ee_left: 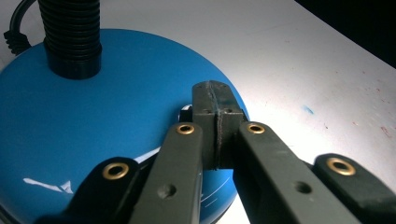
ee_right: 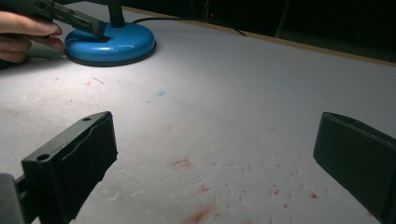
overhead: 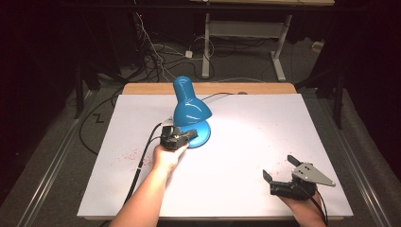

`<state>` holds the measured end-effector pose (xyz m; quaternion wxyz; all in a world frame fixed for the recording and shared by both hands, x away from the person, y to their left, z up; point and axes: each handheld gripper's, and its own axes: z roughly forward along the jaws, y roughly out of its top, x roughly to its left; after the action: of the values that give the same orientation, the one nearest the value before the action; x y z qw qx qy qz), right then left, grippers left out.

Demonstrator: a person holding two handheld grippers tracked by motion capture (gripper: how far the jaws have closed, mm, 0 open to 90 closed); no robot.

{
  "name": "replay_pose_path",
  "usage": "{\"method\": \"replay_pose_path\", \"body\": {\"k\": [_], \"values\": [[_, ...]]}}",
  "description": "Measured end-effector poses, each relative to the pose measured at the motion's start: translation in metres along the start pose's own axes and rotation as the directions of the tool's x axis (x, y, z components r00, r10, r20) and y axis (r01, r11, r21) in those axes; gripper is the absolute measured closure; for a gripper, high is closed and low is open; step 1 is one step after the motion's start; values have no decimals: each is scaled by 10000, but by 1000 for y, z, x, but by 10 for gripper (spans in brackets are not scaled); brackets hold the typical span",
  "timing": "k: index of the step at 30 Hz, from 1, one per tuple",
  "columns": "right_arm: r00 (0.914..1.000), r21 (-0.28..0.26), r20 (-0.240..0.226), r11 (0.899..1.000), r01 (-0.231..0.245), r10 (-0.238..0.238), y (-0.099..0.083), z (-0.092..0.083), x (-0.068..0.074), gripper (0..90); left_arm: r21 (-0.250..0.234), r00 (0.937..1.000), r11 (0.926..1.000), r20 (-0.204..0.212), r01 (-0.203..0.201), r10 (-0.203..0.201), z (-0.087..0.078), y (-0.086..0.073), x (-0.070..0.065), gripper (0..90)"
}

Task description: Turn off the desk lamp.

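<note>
A blue desk lamp stands at the back left of the white table, its shade (overhead: pixel 189 106) bent down over its round base (overhead: pixel 202 135) and a bright pool of light beneath it. My left gripper (overhead: pixel 193 134) is shut with nothing between the jaws. Its joined tips (ee_left: pixel 215 112) rest over the near edge of the lamp base (ee_left: pixel 70 130), beside a small white part. The black ribbed neck (ee_left: pixel 72 37) rises from the base. My right gripper (overhead: pixel 280 167) hovers open and empty over the front right of the table, its jaws (ee_right: pixel 219 158) wide apart. Far off it sees the base (ee_right: pixel 109 42).
The white sheet (overhead: pixel 246 142) covering the table carries red specks and stains near the front. The lamp's black cord (overhead: pixel 222 95) runs off the far edge. Cables lie on the floor behind the table, by a desk frame (overhead: pixel 246 33).
</note>
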<state>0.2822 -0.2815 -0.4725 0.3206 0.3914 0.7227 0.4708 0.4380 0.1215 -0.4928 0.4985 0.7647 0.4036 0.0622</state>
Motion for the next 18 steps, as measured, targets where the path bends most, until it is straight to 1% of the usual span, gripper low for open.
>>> {"method": "replay_pose_path", "body": {"k": [9, 12, 13, 14, 15, 16, 18], "values": [[10000, -35, -37, 10000, 62, -62, 0, -1, 1, 3, -41, 10000, 10000, -36, 35, -35, 0, 0, 0, 883], [10000, -44, -41, 10000, 60, -61, 1, -2, 2, 3, -51, 9999, 10000, -125, 78, -78, 1, 0, 0, 884], [10000, -50, -45, 10000, 69, -69, 1, -2, 2, 3, 23, 9991, 9999, -397, 152, -151, 1, 0, -1, 884], [10000, -47, -51, 10000, 61, -61, 1, -2, 2, 3, -53, 9989, 9996, -373, 293, -295, 1, 0, -1, 884], [10000, -44, -56, 10000, 57, -57, 1, -2, 2, 3, -57, 9989, 9995, -345, 323, -325, 1, 0, 0, 885], [10000, -45, -49, 10000, 53, -53, 1, -2, 2, 3, -259, 9976, 9980, -382, 574, -584, 2, 0, -1, 884], [10000, -57, -38, 10000, 51, -51, 1, -3, 2, 3, -374, 9960, 9955, -178, 874, -881, 2, -1, 2, 885]]}}
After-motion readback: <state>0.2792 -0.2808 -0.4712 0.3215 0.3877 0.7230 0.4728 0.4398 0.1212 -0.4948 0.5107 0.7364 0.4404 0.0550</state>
